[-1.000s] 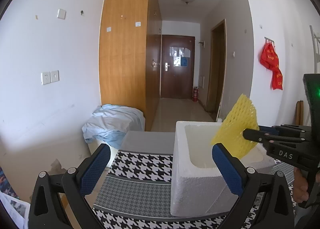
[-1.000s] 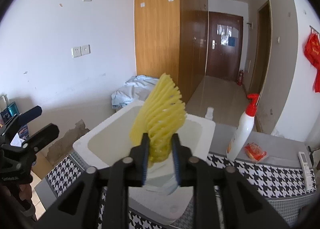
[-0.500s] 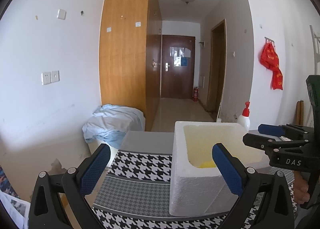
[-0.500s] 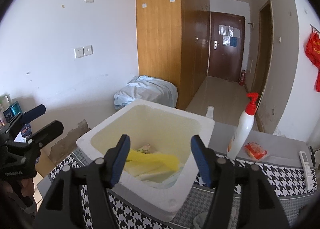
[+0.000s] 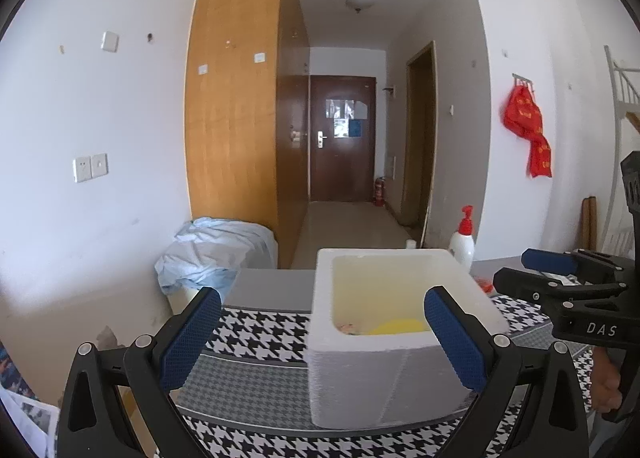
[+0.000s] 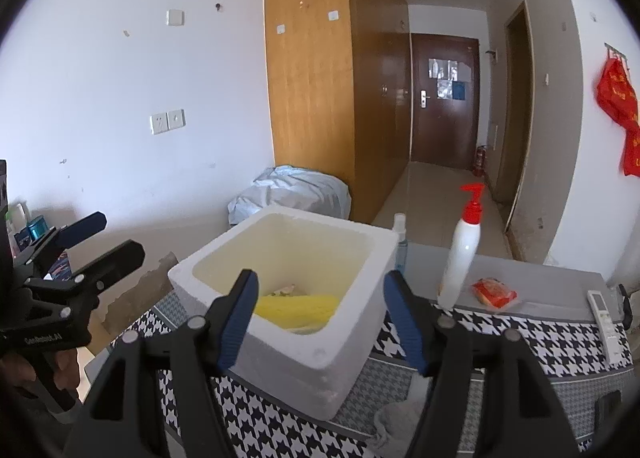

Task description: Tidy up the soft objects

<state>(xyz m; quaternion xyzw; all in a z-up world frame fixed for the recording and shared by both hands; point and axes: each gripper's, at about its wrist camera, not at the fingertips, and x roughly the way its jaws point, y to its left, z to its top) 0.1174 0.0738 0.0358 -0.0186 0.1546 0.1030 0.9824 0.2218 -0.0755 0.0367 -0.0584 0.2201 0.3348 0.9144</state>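
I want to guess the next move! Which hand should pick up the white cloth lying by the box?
Probably the right. The right gripper is open and empty, and the white cloth lies just below it, beside the foam box. The left gripper, also open, doesn't show the cloth in its view.

Right gripper jaws have just been opening, empty now, yellow foam net lying inside the white foam box.
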